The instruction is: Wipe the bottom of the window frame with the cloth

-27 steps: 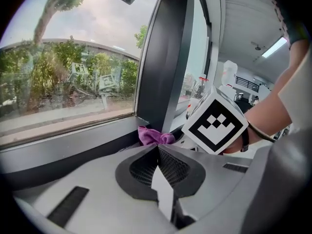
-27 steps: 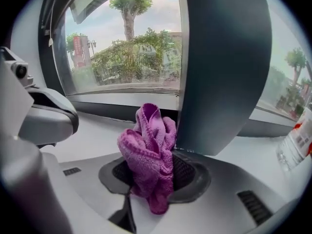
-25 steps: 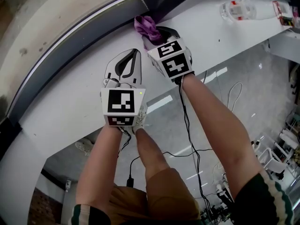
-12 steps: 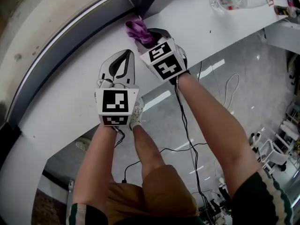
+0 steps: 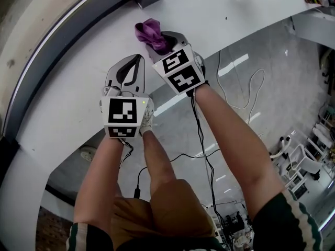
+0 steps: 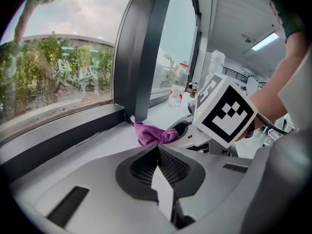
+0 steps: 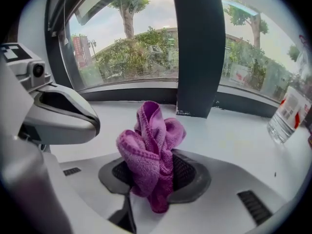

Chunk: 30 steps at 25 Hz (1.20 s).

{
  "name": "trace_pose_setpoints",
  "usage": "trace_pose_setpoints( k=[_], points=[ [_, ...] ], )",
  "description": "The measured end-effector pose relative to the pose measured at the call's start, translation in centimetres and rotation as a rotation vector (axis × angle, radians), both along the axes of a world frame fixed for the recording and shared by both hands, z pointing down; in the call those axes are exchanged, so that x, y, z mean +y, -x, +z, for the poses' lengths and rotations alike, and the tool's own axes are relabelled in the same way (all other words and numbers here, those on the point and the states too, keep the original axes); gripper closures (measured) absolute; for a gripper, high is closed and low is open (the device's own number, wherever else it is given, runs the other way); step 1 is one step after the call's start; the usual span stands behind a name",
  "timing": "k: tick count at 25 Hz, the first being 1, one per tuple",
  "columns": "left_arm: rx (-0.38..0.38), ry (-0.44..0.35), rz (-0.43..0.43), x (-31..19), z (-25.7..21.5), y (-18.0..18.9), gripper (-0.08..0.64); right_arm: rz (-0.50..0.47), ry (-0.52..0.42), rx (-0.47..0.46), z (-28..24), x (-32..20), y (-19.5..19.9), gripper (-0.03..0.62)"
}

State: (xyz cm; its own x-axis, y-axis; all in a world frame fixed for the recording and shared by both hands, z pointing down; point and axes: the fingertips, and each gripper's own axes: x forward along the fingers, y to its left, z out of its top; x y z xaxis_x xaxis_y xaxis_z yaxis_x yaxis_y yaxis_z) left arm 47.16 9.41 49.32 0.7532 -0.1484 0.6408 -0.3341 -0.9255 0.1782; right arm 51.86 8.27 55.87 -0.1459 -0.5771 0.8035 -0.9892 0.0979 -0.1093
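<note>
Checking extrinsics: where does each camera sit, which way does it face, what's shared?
Head view: on the person's head, looking steeply down at the white sill; shows both forearms, a leg, left gripper, right gripper clamping the purple cloth.
Left gripper view: on the left gripper, along its shut jaws toward the window frame; right forearm shows.
Right gripper view: on the right gripper, facing the frame and glass; left gripper at left.
Shared: cloth, sill, frame in all; plastic bottle in both gripper views.
</note>
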Motion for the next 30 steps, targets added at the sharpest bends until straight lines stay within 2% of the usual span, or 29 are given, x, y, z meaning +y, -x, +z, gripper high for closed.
trace_pose_setpoints(
  k=[13,30],
  points=[
    [-0.026,0.054,0.051,5.9,0.9,-0.7,0.557,0.091,-0.007,-0.024,-0.7,7.8,0.8,0.43],
    [-0.004,0.048,0.004,5.5,0.9,2.1,0.557,0.171,0.004,0.0,-0.6,10.3,1.9,0.43]
  ],
)
